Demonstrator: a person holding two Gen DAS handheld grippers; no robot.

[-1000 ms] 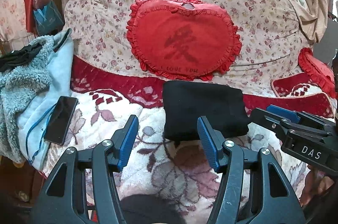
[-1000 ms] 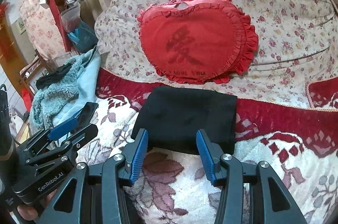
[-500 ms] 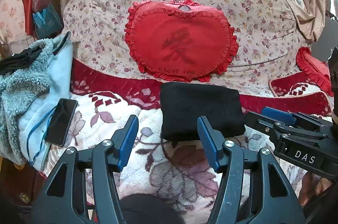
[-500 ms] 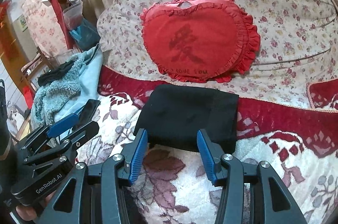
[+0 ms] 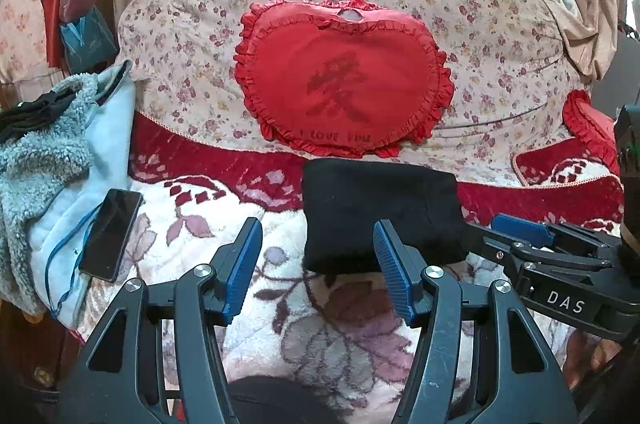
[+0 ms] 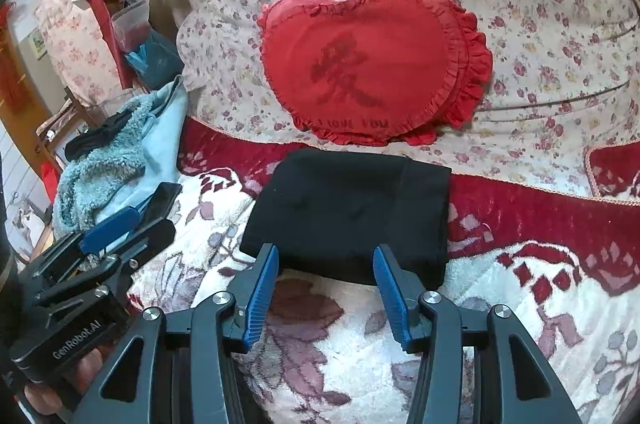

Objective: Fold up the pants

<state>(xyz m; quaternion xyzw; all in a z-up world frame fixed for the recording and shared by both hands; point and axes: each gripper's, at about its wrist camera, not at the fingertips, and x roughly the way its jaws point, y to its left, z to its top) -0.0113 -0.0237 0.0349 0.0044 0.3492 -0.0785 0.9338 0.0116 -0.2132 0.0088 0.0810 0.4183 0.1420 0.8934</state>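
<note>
Near bed's far edge: pants [image 6: 348,212] lie folded in a compact rectangle
Left tongs [image 5: 316,264]: spread, empty
Right tongs [image 6: 325,288]: spread, empty
Progress: folding looks finished

A red heart-shaped pillow [image 5: 344,84] leans against the floral quilt [image 5: 500,36]. A black phone [image 5: 111,235] lies beside a blue fleece garment [image 5: 36,152] on the flowered blanket [image 5: 320,324].
</note>
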